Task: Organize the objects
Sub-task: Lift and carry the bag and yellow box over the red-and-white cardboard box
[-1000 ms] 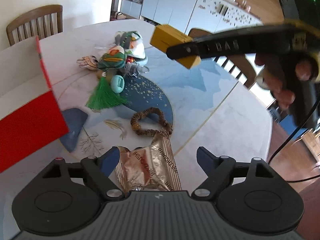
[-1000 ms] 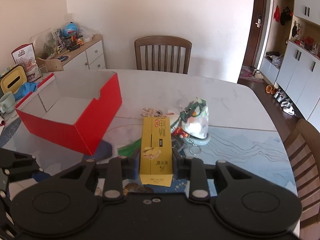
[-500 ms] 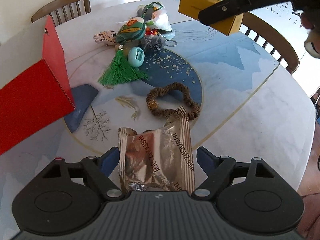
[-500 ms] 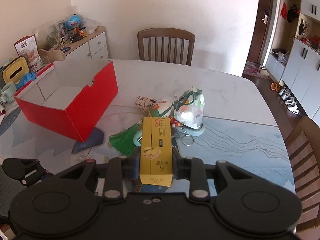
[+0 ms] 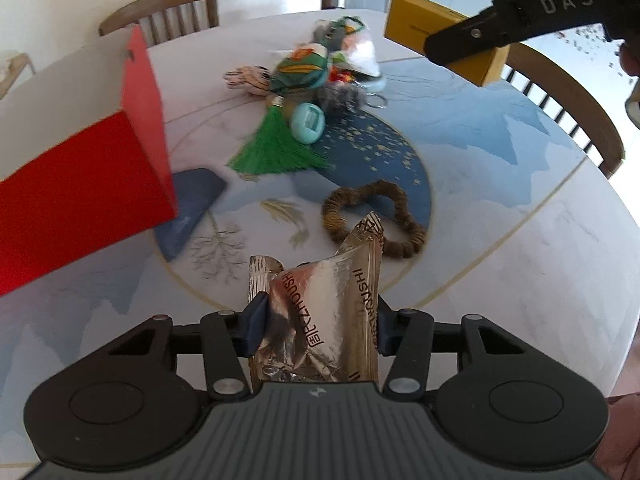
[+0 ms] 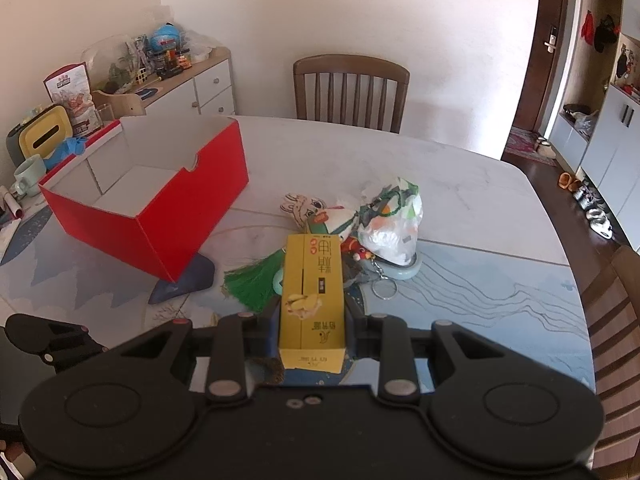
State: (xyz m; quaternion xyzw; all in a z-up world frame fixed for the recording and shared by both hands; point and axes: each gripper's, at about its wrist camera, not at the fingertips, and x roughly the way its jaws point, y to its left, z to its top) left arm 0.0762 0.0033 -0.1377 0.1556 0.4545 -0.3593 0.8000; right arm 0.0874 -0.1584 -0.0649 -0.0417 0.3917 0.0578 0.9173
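A crinkled foil snack packet (image 5: 324, 280) lies at the near edge of the table, between the fingers of my left gripper (image 5: 318, 322). The jaws are closing and both blue pads press its sides. My right gripper (image 6: 312, 320) is shut on a long yellow carton (image 6: 314, 276) and holds it in the air above the pile of trinkets. In the left wrist view that carton (image 5: 416, 24) shows at the top right. The open red box (image 6: 160, 220) stands on the left, with nothing visible inside.
A brown scrunchie (image 5: 372, 216) lies just beyond the packet. Further off sit a green tassel (image 5: 276, 148), a teal egg-shaped charm (image 5: 307, 122), plush toys and a plastic bag (image 6: 392, 220). Chairs ring the round table (image 5: 520, 208). A cluttered sideboard (image 6: 176, 80) stands behind the box.
My left gripper has tilted down over the packet and its jaws have come in from wide apart onto the packet's sides. The right gripper still holds the carton in about the same place.
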